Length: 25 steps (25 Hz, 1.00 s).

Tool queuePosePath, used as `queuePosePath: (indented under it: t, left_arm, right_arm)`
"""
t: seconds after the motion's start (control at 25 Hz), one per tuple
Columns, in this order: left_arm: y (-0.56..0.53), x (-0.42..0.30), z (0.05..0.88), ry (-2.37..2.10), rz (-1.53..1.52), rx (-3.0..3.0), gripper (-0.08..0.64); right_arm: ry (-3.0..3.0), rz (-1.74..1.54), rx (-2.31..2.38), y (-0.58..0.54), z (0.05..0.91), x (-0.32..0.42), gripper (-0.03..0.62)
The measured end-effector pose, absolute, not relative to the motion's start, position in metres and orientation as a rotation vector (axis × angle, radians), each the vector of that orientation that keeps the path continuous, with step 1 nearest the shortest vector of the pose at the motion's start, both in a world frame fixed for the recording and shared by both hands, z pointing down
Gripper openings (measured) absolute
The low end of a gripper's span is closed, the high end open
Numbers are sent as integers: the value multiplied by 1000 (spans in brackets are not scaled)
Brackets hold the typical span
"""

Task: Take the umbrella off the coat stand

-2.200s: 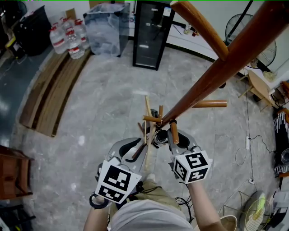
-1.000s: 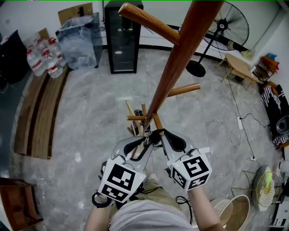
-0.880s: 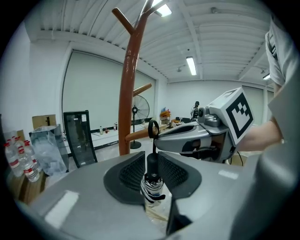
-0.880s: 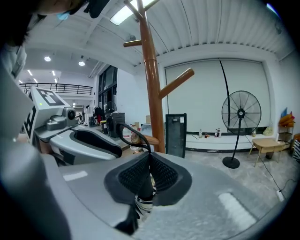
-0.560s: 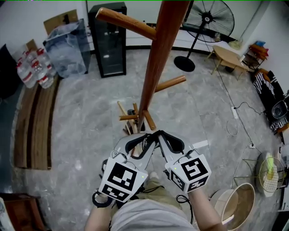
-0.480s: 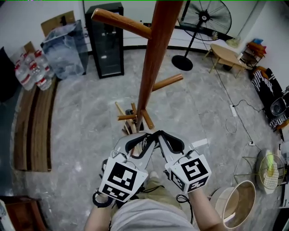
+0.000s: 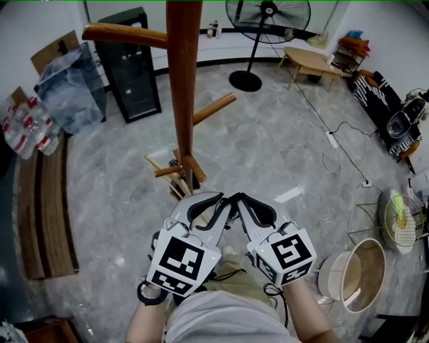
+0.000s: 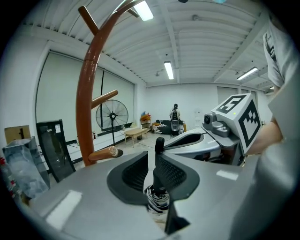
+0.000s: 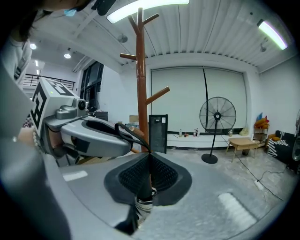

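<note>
The brown wooden coat stand (image 7: 182, 80) rises ahead of me, with bare pegs low on its pole. It also shows in the left gripper view (image 8: 86, 93) and the right gripper view (image 9: 139, 84). Both grippers meet in front of my body, a short way from the stand's foot. My left gripper (image 7: 209, 209) is shut on the black handle of the folded umbrella (image 8: 158, 154), whose striped cloth hangs below the jaws. My right gripper (image 7: 257, 209) is shut on the same umbrella (image 9: 144, 204) at its handle and black strap. Most of the umbrella is hidden under the grippers.
A standing fan (image 7: 267, 13), a black cabinet (image 7: 131, 63) and a low wooden table (image 7: 312, 60) stand along the far wall. Water bottles (image 7: 23, 127) and planks (image 7: 40, 201) lie at the left. A round basin (image 7: 352, 275) and a cable are on the floor at the right.
Both grippers were up against the stand's lower pegs; now they are a short way back from it, still together on the umbrella. The stand appears more upright and farther off.
</note>
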<state>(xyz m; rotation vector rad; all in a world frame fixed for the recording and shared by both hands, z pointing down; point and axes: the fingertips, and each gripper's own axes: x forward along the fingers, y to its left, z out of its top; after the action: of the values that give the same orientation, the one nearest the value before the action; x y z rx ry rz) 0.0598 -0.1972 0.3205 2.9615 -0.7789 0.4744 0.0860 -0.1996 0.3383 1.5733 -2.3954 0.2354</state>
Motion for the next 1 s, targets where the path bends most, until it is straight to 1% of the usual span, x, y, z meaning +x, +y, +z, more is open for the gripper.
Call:
queuePosePath:
  t: [0.56, 1.0]
  left_arm:
    - [-159, 117, 323, -453, 513, 3054, 57]
    - [-144, 139, 330, -289, 540, 3083, 57]
  right_arm:
    - [-2242, 311, 1823, -155, 341, 139, 9]
    - [-2146, 371, 1948, -135, 349, 163, 9]
